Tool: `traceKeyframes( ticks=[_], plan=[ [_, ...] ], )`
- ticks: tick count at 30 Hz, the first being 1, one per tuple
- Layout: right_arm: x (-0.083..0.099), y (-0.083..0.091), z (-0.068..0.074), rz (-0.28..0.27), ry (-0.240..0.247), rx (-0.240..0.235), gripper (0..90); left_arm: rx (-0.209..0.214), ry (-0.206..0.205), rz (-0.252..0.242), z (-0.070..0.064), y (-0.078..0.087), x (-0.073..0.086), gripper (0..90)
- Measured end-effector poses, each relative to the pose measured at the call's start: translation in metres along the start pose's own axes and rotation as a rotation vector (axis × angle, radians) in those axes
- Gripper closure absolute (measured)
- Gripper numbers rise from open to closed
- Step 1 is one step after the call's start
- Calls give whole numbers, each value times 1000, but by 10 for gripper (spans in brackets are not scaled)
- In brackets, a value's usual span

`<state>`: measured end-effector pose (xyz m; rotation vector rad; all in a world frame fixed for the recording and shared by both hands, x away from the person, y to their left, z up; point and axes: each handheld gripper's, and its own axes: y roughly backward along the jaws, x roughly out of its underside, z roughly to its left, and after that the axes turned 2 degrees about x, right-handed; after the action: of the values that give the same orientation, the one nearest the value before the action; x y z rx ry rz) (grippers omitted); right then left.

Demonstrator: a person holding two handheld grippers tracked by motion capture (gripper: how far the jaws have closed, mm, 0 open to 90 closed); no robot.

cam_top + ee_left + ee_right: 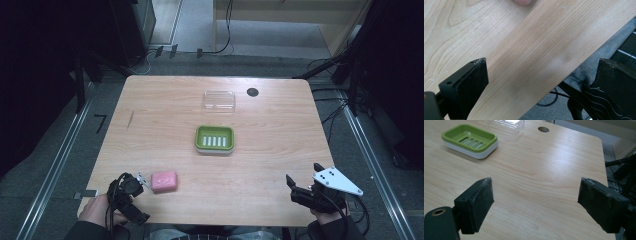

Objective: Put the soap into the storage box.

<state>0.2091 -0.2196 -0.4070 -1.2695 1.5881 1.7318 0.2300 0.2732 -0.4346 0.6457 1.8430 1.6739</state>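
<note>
Pink soap (164,181): 1, beside left gripper (136,186); 1 green dish (214,138); both grippers wide open, empty.

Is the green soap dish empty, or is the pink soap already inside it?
Empty: the green soap dish shows bare drain slots; the pink soap lies apart.

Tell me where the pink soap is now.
In the high view, the soap lies on the table near its front left edge, just right of the left gripper and nearer the person than the green dish.
</note>
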Motion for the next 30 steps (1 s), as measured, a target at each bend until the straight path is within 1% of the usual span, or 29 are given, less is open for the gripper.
traceKeyframes(
  ticks=[3,4,6,8,9,11,14,16,17,18,19,20,22,23,26,30],
  plan=[
    [0,-1,0,-1,1,0,134,-7,-6,-9,1,1,0,0],
    [0,-2,0,2,0,-2,134,-1,-4,-14,1,1,0,0],
    [-1,-2,0,4,1,-2,134,-4,-4,-15,1,2,0,0],
    [-1,-4,0,7,3,-2,134,-6,-15,-21,1,2,-1,0],
    [0,-4,-1,10,5,-5,134,-12,-30,-29,0,2,-2,0],
    [0,-4,-2,10,5,-4,134,-16,-37,-30,-1,2,-3,0],
    [1,-1,-4,3,-14,-4,134,-23,-70,-42,-3,1,-8,0],
    [1,-1,-2,2,-7,-2,134,-16,-80,-37,-2,0,-10,0],
    [1,-1,-1,13,1,0,135,-16,-80,-37,-2,0,-10,0],
    [1,-1,-1,13,0,4,135,-17,-87,-55,-1,0,-11,0],
    [1,0,-1,8,-6,2,134,-13,-95,-60,0,-1,-13,0],
    [1,0,-1,8,-6,2,134,-13,-95,-60,0,-1,-13,0],
    [0,0,0,8,-7,4,135,-15,-109,-54,1,-1,-16,0],
    [0,-1,0,12,2,4,134,-19,-114,-53,2,-1,-18,0],
    [0,-1,1,16,3,4,134,-18,-127,-65,4,1,-22,0],
    [0,0,0,11,0,3,134,-25,-145,-73,2,2,-28,0]
  ],
)
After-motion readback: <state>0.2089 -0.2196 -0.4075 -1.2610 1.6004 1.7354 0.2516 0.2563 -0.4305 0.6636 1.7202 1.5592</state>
